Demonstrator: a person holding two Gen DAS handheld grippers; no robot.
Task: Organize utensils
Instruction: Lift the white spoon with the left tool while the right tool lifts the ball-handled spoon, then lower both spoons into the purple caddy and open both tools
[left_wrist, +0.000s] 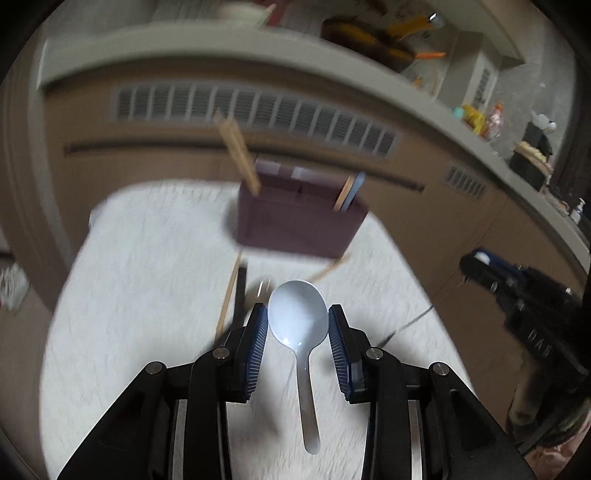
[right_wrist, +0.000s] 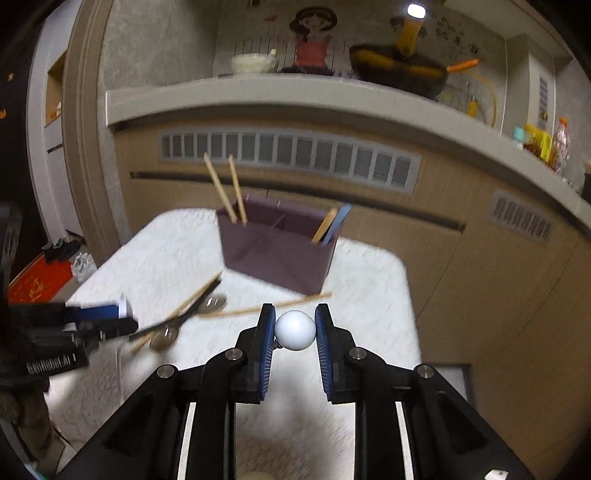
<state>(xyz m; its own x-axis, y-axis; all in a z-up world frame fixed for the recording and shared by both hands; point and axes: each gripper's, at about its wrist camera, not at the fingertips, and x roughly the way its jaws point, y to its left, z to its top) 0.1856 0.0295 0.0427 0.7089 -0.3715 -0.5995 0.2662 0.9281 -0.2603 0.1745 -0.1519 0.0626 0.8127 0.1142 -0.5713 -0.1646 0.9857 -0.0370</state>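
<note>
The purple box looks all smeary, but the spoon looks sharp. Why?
Left wrist view: the purple box and table are streaked with motion blur, while the spoon between the fingers stays crisp. Right wrist view: milder blur, curved counter from fisheye distortion.

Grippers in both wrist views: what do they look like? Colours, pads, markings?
Both alike: matte black linkage arms with silver pivot pins. The left gripper and right gripper have fingers faced with blue ribbed pads. Seen from the right wrist, the left unit's side carries white lettering, too blurred to read.

Dim indoor light, heavy motion blur beyond the sharp tongs (left_wrist: 297, 317), dark fisheye-warped corners.
</note>
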